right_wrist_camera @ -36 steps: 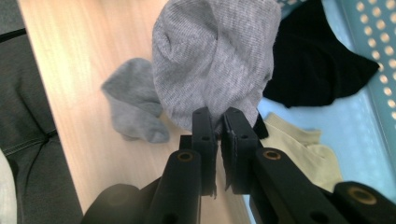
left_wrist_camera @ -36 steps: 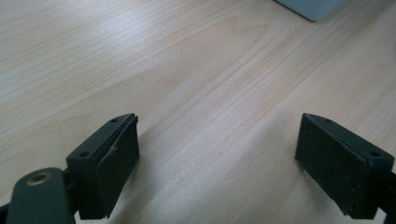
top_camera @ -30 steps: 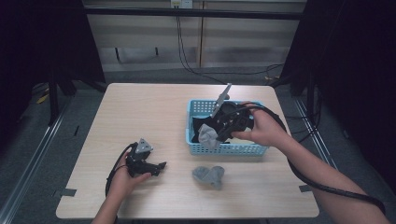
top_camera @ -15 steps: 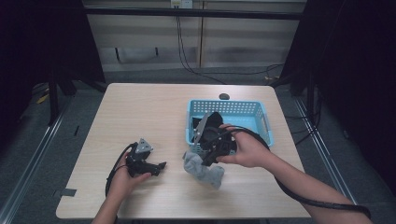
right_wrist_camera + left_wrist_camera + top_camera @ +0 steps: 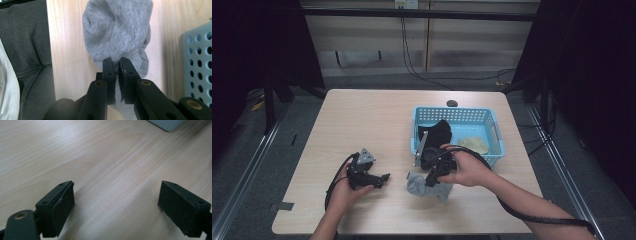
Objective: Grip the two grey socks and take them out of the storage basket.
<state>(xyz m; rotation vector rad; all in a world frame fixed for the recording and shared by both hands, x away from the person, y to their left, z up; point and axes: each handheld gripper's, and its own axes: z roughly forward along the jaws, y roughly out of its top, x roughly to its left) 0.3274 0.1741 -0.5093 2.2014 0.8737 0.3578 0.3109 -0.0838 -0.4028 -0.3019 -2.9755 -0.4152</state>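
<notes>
A: Wood-grain counter [image 5: 362, 120] first, since it is the biggest thing in front of you. On its right half stands the blue basket [image 5: 499, 131], with a black garment [image 5: 438, 134] and a pale one [image 5: 473, 144] lying inside.

B: And the piece I am working with?

A: Your grey sock [image 5: 120, 32] lies on the counter just in front of the basket's near wall, close to the counter's front edge. It is crumpled, with a rounded pouch of fabric bulging up at one end.

B: How will it behave?

A: My guess is soft and very light: thin knit that sags and folds, with nothing stiff in it and nothing to break. It may drag or bunch rather than slide cleanly. A pinch on a raised fold or an edge seems the sensible hold, because flat cloth gives the pads little to bite.

B: What are my grippers doing?

A: Your right gripper [image 5: 117, 65] has its 2 jaws pressed together on a fold of the grey sock, with only the thin cloth between the pads. Your left gripper [image 5: 368, 175] rests on the counter well to the left, jaws standing wide apart over bare wood, nothing between them.
</notes>
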